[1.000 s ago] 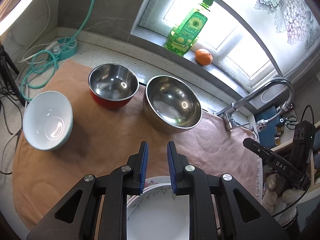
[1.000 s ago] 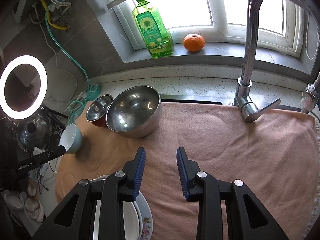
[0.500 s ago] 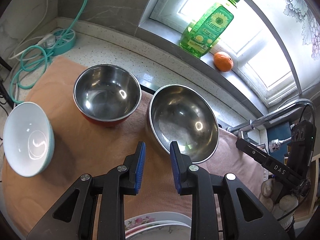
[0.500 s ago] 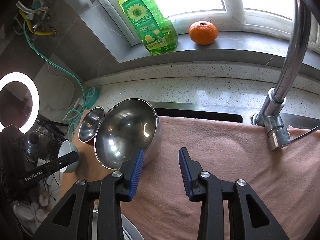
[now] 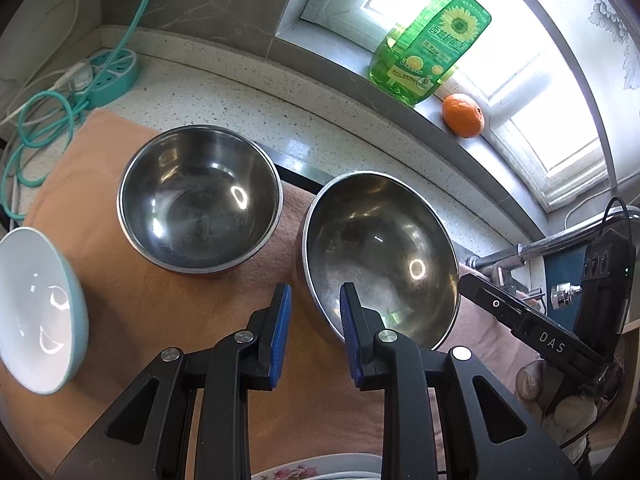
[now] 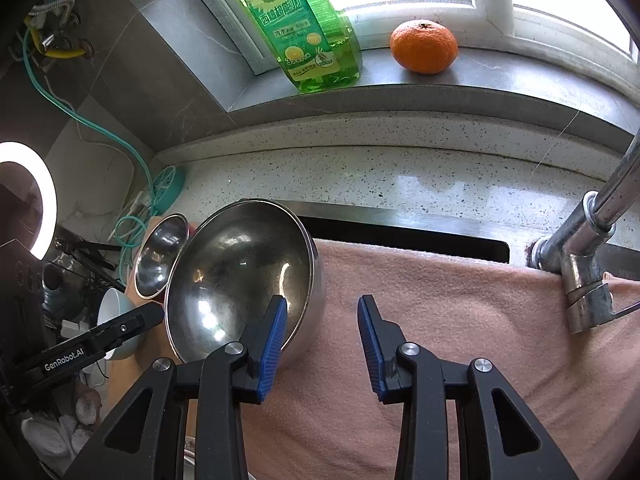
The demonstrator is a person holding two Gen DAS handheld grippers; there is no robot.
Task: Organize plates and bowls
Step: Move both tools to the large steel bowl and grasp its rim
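The left wrist view is taken from above the towel-covered counter, angled down and forward toward the windowsill, close over the large steel bowl [image 5: 380,256]. The right wrist view is set lower and nearer the sill, with the same bowl [image 6: 240,280] seen at its left. The detergent bottle [image 5: 432,40] [image 6: 296,24] and orange [image 5: 463,115] [image 6: 424,46] are shared (also each opposite gripper).

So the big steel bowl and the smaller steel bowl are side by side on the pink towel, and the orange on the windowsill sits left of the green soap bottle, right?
Not quite. The orange sits to the right of the green soap bottle, as the right wrist view shows. The rest holds: the big steel bowl and the smaller steel bowl are side by side on the pink towel.
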